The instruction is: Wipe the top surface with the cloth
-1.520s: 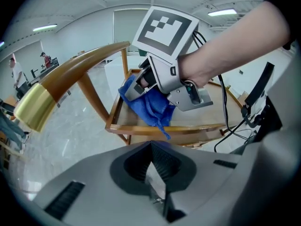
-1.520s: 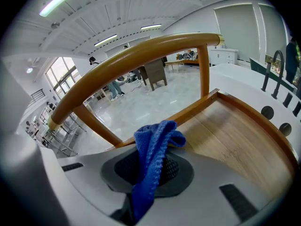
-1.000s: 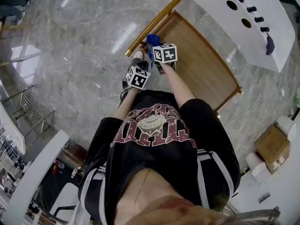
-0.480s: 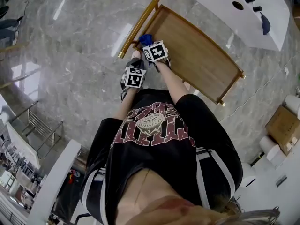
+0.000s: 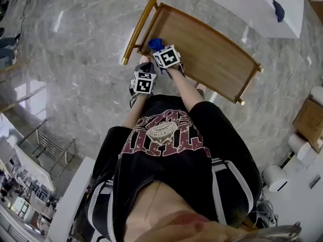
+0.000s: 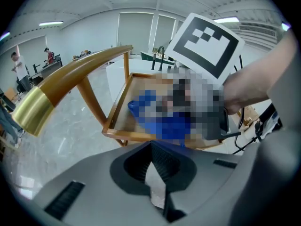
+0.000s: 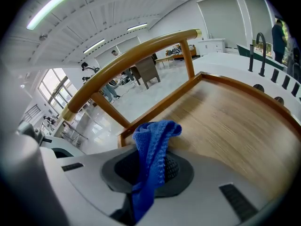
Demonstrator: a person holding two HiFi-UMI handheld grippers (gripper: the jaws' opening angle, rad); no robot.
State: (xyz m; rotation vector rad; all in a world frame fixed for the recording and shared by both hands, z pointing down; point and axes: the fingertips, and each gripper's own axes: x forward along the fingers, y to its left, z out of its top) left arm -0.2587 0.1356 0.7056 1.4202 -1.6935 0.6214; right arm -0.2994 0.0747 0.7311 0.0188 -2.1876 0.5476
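The right tongs (image 7: 151, 171) pinch the blue cloth (image 7: 153, 142) over the wooden worktop (image 7: 225, 121), at the corner beside its golden rail (image 7: 136, 55). The left tongs (image 6: 151, 149) are pressed together and empty, just off the worktop's near edge.

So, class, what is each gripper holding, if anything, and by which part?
The right gripper grips the blue cloth by a bunched fold, one end sticking out past the jaws. The left gripper holds nothing.

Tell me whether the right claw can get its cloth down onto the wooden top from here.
Probably yes: the right claw grips the blue cloth over the wooden top, which lies bare ahead with nothing between.
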